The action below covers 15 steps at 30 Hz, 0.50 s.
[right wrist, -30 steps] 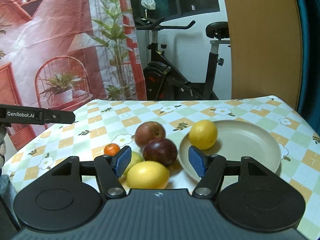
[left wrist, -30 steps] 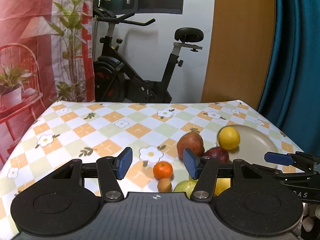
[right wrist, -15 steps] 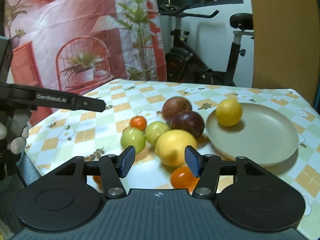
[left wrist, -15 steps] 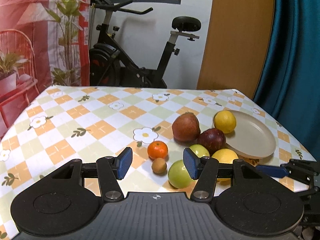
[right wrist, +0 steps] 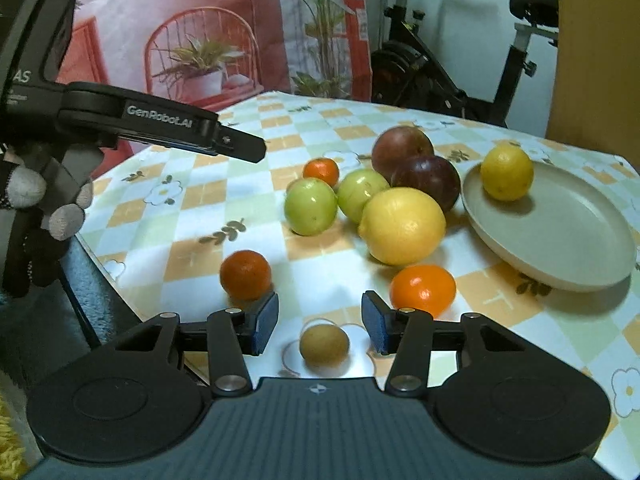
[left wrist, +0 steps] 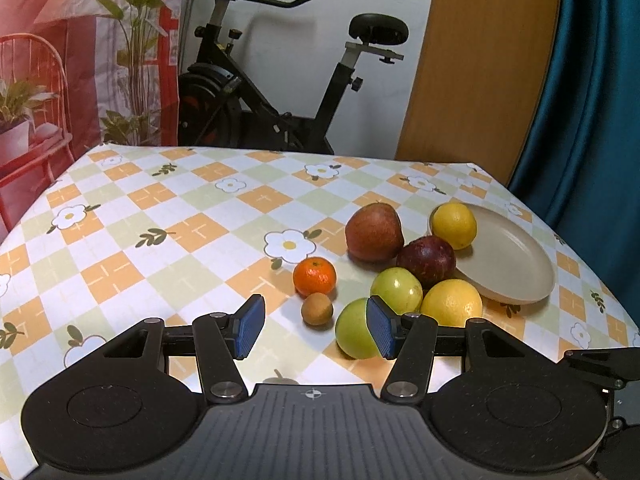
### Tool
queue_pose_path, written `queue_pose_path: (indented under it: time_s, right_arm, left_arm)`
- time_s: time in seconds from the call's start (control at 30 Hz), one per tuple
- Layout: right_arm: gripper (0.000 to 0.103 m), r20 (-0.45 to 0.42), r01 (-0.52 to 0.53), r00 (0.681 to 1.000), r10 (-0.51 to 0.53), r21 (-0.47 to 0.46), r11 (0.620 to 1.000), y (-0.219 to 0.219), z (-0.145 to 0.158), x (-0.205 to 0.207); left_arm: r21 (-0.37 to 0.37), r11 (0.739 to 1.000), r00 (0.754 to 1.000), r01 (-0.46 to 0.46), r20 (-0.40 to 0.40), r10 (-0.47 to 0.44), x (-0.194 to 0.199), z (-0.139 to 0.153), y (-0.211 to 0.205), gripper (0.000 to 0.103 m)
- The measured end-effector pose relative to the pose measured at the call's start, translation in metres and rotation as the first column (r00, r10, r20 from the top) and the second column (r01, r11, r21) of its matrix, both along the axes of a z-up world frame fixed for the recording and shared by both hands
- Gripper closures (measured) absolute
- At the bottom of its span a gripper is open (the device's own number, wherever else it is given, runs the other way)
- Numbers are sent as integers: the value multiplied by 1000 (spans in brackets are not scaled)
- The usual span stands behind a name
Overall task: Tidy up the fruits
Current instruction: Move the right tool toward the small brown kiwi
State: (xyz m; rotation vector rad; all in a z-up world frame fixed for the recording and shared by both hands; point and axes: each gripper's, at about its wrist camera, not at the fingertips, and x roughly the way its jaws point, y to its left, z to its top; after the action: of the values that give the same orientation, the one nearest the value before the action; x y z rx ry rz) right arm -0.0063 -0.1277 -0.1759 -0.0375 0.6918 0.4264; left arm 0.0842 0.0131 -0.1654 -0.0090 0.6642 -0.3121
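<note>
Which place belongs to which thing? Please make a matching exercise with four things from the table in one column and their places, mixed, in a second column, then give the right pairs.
Things:
1. small yellow citrus
2. small brown fruit
3. large lemon
4. dark purple fruit

Places:
A. on the tablecloth between the open jaws of the right gripper
B. inside the beige plate
C. directly behind the large lemon, beside the plate's left rim
D. in front of the two green fruits, left of the plate

Pairs: 1-B, 2-A, 3-D, 4-C
</note>
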Motion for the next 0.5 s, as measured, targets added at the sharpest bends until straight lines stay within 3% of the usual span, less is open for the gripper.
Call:
queue_pose_path:
  time_s: [0.13, 0.5]
  right_arm:
    - [60, -28, -8, 1000, 8, -13, 1000, 1, -2, 1]
    - [61, -73, -7, 997, 5, -32, 999, 1, -6, 4]
  left_arm:
    - [-2, 1000, 1000, -8, -8, 8, 1, -1, 2, 44]
    - [-3, 1000, 999, -10, -46, 10, 4, -5, 4, 44]
